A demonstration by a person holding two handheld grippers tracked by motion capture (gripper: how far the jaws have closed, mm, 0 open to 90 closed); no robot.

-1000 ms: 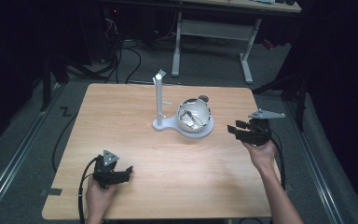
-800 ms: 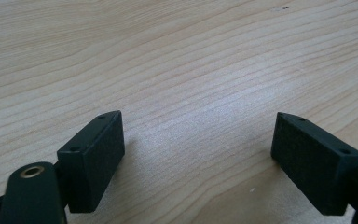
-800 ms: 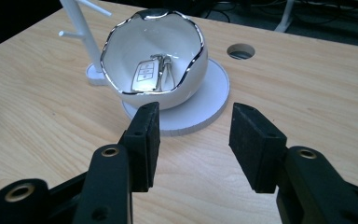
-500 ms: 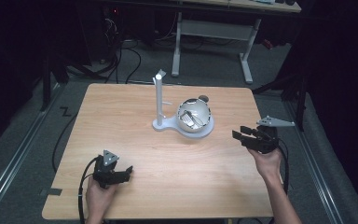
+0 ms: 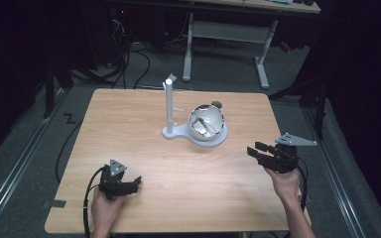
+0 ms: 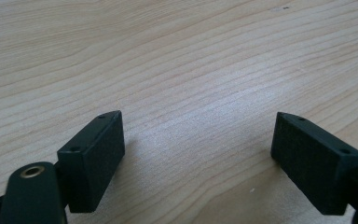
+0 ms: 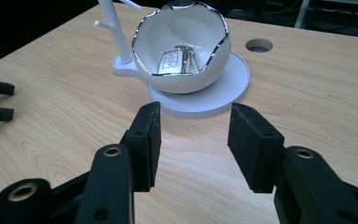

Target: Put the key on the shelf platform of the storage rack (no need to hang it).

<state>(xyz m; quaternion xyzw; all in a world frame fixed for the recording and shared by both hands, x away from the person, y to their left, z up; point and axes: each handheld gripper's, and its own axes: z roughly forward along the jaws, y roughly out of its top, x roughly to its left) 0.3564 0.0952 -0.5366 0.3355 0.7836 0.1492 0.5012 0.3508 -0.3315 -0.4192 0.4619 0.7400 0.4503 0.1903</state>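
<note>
No writing is readable. A white egg-shaped bowl (image 7: 182, 53) with a jagged silver rim holds a car key (image 7: 171, 62), mid-desk toward the far edge. The right gripper (image 7: 193, 140) near the right edge and the left gripper (image 6: 198, 154) both have their jaws apart with nothing between them.

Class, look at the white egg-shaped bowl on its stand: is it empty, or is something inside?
Not empty. The bowl holds a car key fob with a metal ring, visible through its jagged silver-rimmed opening in the right gripper view.

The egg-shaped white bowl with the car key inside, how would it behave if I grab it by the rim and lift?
The bowl looks glossy, probably glazed ceramic, so the tongs may slip on it. Its thin, jagged silver rim looks liable to chip. Its rounded bottom on the flat white stand suggests it could rock or roll once nudged, and the loose car key would likely slide.
</note>
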